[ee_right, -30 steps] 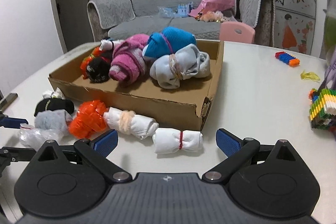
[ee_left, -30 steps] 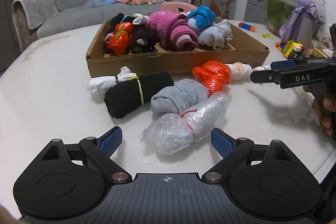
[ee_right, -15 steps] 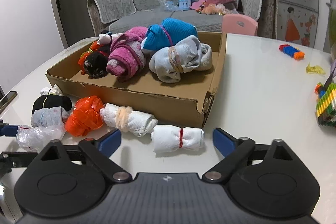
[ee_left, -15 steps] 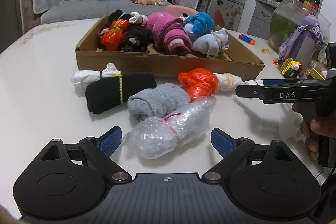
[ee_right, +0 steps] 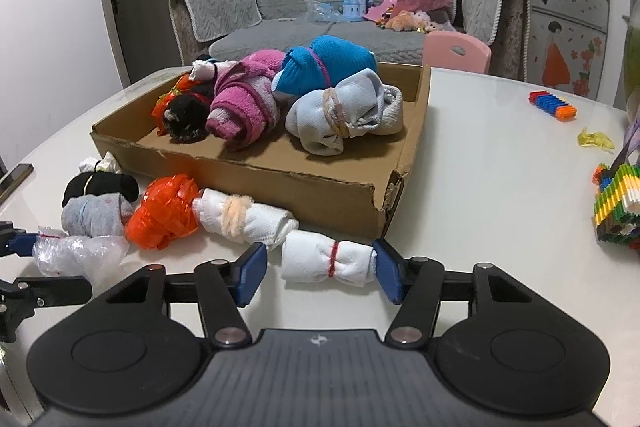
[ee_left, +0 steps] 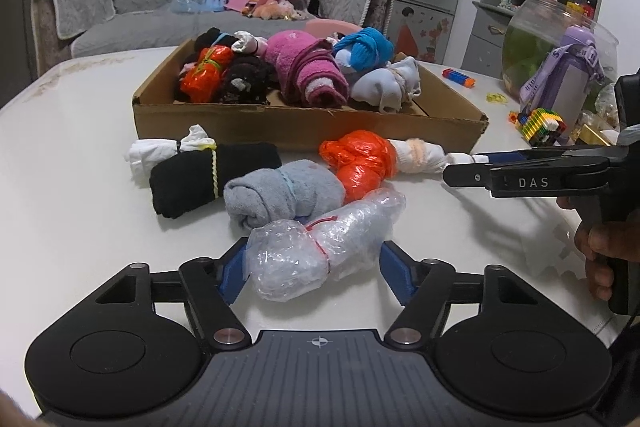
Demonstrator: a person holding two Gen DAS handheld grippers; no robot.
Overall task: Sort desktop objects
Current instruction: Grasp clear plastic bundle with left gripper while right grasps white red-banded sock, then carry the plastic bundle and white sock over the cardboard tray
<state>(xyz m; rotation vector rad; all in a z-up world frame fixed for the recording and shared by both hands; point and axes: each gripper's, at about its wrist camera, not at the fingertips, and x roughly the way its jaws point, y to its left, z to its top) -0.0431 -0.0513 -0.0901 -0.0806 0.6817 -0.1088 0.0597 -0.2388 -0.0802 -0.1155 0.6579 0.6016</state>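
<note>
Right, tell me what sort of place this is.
Most likely a home living room. A grey sofa with quilted covers stands behind the white table, a small pink child's chair sits at the table's far edge, and a round glass fish bowl rests beside toy bricks.

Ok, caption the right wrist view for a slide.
Right claw open around a white roll beside the cardboard tray.
</note>
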